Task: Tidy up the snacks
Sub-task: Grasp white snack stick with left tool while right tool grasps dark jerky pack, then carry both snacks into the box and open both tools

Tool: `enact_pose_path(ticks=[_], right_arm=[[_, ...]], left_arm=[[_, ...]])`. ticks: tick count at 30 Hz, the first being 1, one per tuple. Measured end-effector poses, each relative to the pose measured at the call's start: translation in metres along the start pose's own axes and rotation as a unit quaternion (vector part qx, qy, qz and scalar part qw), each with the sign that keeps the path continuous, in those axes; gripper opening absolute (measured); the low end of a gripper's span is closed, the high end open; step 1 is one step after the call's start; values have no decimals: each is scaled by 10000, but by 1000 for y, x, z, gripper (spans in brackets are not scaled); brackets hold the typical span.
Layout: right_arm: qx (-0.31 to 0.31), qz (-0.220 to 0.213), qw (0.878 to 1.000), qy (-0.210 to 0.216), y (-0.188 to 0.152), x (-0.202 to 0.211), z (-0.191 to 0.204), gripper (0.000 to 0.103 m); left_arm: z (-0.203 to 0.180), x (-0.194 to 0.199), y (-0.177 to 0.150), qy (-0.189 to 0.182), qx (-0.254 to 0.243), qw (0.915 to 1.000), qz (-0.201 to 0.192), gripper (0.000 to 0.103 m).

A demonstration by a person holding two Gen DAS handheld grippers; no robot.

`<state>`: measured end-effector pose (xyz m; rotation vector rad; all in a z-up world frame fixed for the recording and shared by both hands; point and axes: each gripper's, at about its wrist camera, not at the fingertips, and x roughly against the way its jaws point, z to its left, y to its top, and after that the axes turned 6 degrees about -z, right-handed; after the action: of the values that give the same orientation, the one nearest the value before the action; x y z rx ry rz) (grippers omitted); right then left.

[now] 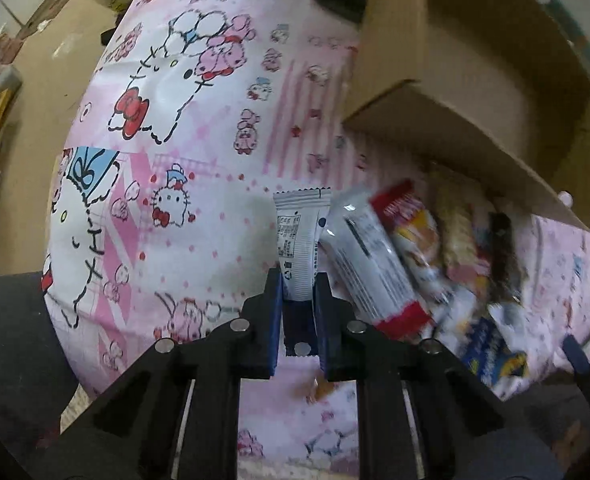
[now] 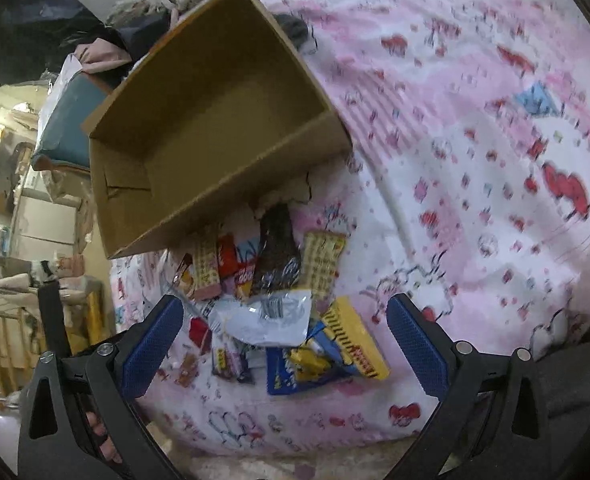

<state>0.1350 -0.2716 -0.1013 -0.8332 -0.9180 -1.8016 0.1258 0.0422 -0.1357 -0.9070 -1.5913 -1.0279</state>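
A slim white foil sachet [image 1: 298,236] with crimped, saw-toothed ends and small printed text is clamped between the blue ribbed pads of the left gripper [image 1: 299,292], at the lower centre of the left wrist view. The sachet is held upright, its upper half projecting beyond the fingertips and its lower seal seen between the black finger bodies. Just to its right, a heap of glossy snack packets [image 1: 423,264] is spread on the pink cartoon-printed cloth [image 1: 199,128], which looks soft and slightly rumpled. A plain brown cardboard box [image 1: 475,80], rectangular and open, fills the upper right of that frame, its near wall overhanging the heap.

In the right wrist view, the right gripper [image 2: 285,344] is seen with its jaws spread wide, nothing between the textured blue pads [image 2: 415,344]. The same heap [image 2: 279,300] lies in the gap and just beyond it at the frame's lower centre: a crinkled white pouch, a dark chocolate-coloured wrapper, yellow and blue packets, all overlapping. The box [image 2: 215,120] is shown at upper left, its corrugated interior bare, its near edge touching the farthest wrappers.
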Motion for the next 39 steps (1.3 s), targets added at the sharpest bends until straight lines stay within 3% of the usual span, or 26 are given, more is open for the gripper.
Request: enact_pose_path(ticks=[3, 7, 9, 14, 17, 19, 20, 21, 25, 30, 39], right_arm=[[-280, 462, 9984, 147, 5, -13, -5, 97], [111, 905, 9958, 27, 11, -36, 16, 92], [449, 1112, 9925, -223, 9, -52, 31, 92], [1210, 1324, 9751, -1306, 4, -99, 56, 92], [1370, 1407, 9669, -1629, 3, -118, 62, 92], [1483, 1397, 9623, -1801, 3, -124, 64, 84], [1478, 1369, 9631, -1784, 4, -125, 65, 81], [1450, 1343, 9651, -1718, 4, -123, 66, 72], [1564, 1198, 9660, -1672, 3, -115, 72, 66], [1598, 1122, 9718, -1320, 3, -88, 76, 63], [1165, 932, 9885, -229, -5, -19, 61, 63]], left_arm=[[-1, 17, -5, -89, -85, 9999, -119, 12], [-3, 33, -2, -204, -104, 9992, -315, 12], [-1, 40, -1, -193, -85, 9989, -411, 12], [-2, 34, 2, -82, -157, 9988, -454, 12], [-8, 34, -1, -132, -143, 9987, -465, 12], [-10, 35, 0, -187, -114, 9986, -489, 12], [-9, 36, 1, -214, -99, 9985, -502, 12], [-9, 37, 1, -239, -89, 9984, -505, 12], [-10, 39, 0, -393, -39, 9981, -471, 12], [-14, 45, 0, -486, -64, 9974, -536, 12], [-12, 49, -1, -466, -30, 9971, -603, 12]])
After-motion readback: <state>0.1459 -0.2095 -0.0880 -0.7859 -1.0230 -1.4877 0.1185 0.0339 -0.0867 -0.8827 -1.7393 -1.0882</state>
